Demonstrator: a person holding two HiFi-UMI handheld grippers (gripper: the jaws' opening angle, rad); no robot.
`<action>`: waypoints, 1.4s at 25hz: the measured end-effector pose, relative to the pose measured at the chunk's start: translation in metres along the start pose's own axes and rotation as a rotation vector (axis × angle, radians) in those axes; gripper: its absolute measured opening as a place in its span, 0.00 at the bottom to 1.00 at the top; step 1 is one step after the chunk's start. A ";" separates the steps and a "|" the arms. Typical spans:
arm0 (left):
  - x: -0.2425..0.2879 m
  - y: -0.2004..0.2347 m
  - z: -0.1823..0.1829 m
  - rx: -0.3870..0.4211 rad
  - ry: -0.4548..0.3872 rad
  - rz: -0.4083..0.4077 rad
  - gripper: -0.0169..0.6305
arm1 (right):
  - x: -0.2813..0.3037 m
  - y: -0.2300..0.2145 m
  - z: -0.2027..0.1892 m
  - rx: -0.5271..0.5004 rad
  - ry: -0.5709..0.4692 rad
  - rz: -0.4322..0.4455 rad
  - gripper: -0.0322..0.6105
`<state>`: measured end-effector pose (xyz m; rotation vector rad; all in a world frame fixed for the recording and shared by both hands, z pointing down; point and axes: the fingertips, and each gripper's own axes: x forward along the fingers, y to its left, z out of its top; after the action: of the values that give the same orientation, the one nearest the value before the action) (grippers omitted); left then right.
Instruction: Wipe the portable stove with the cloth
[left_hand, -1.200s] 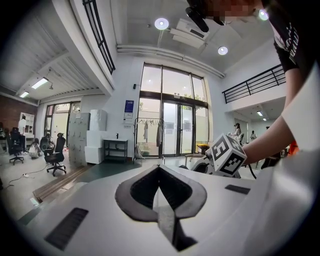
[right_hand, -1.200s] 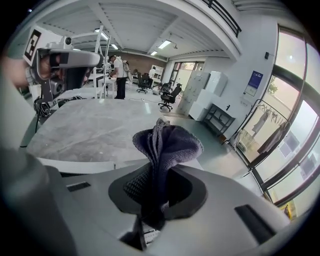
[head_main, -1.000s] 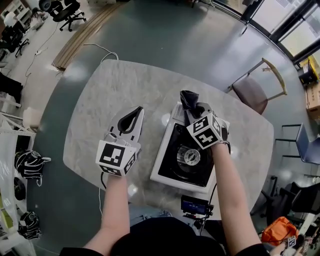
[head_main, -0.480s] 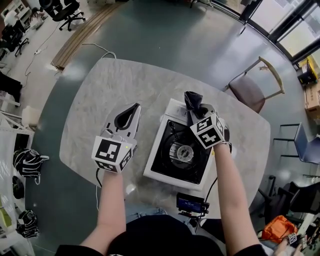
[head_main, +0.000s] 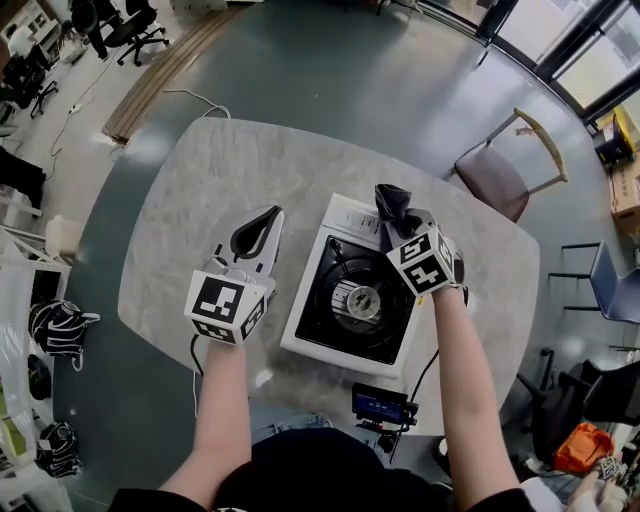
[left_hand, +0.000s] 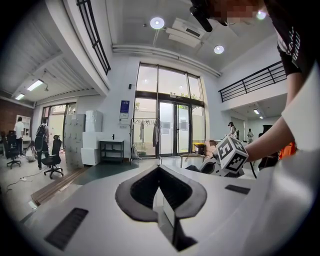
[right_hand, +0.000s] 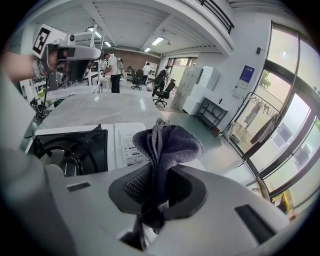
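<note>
The white portable stove (head_main: 308, 305) with a black top and round burner (head_main: 360, 299) sits on the table in front of me. My right gripper (head_main: 397, 213) hovers over its far right corner, shut on a dark grey cloth (head_main: 389, 201); the cloth (right_hand: 162, 145) bunches up out of the jaws above the stove's white label panel (right_hand: 130, 144). My left gripper (head_main: 258, 232) is shut on nothing, held over the bare table left of the stove. In the left gripper view the jaws (left_hand: 161, 197) meet with nothing between them.
The marble table (head_main: 200, 200) has rounded edges, with bare surface to the left and far side. A wooden chair (head_main: 505, 172) stands beyond the far right corner. A small black device (head_main: 380, 405) sits at the near edge. Cables trail down from the grippers.
The stove has come to sit squarer in view and slightly left. My right gripper with the cloth has stayed over its far right corner; the left gripper has barely moved.
</note>
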<state>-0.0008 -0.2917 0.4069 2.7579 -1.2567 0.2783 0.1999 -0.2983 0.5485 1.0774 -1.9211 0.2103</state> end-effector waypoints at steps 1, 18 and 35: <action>0.001 -0.003 0.000 0.003 0.001 -0.002 0.04 | -0.001 -0.001 -0.003 0.003 0.000 0.001 0.15; 0.018 -0.044 0.005 0.067 0.029 -0.071 0.04 | -0.022 -0.024 -0.039 0.048 -0.002 0.002 0.15; 0.023 -0.062 0.011 0.140 0.050 -0.112 0.04 | -0.039 -0.050 -0.077 0.133 0.000 -0.033 0.15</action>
<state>0.0617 -0.2700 0.4003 2.9060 -1.1060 0.4380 0.2943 -0.2652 0.5504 1.1956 -1.9100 0.3234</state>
